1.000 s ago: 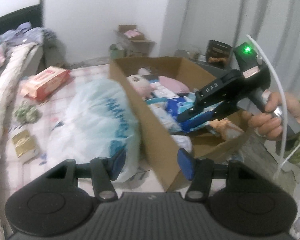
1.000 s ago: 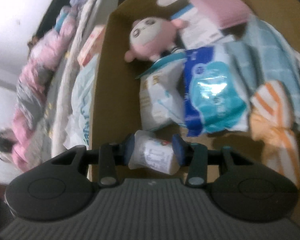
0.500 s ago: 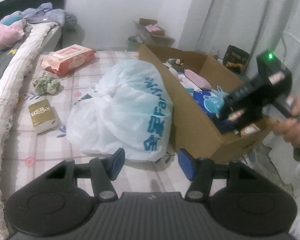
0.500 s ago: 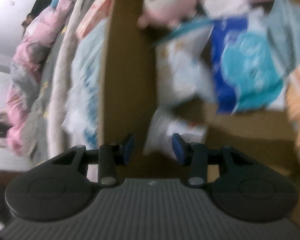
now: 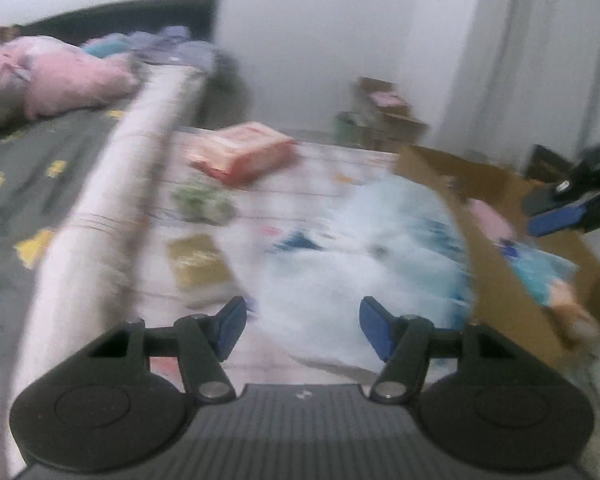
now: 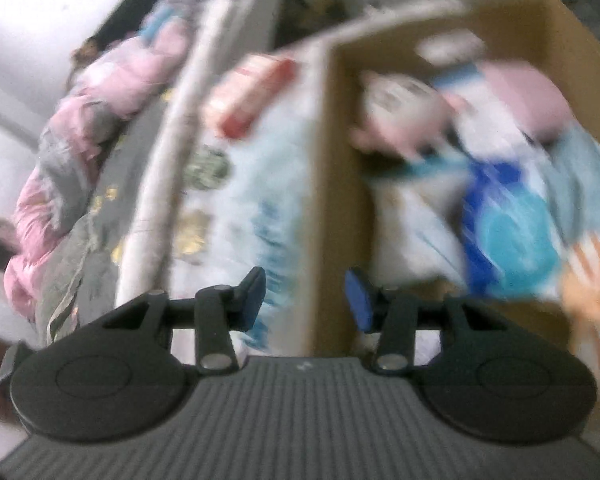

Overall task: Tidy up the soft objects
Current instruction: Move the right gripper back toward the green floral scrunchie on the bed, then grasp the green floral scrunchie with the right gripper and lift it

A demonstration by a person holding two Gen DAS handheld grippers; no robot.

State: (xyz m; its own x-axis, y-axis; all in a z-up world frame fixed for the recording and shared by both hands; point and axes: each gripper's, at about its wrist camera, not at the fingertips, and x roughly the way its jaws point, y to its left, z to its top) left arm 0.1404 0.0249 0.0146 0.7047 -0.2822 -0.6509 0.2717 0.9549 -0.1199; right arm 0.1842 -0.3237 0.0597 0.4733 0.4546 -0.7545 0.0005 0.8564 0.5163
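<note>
A cardboard box [image 6: 328,184] holds a pink plush doll [image 6: 400,116], a pink cushion [image 6: 528,100], blue-and-white packs [image 6: 500,220] and an orange striped cloth [image 6: 592,280]. My right gripper [image 6: 304,300] hovers over the box's left wall, its jaws opening with nothing between them. Beside the box lies a white plastic bag with blue print [image 5: 364,256]. My left gripper [image 5: 300,328] points at that bag from just in front of it, jaws opening and empty. The right gripper's blue fingertip [image 5: 556,218] shows at the right edge of the left wrist view, above the box [image 5: 496,280].
On the checked mat lie a red-and-pink wipes pack [image 5: 244,152], a green scrunchie [image 5: 204,200] and a small gold packet [image 5: 196,260]. A bed with pink bedding [image 5: 56,84] runs along the left. Small boxes [image 5: 384,120] stand by the far wall.
My right gripper let go of the small white packet in the box and rose above the box wall. My left gripper swung left, from the box toward the white bag, and opened wider.
</note>
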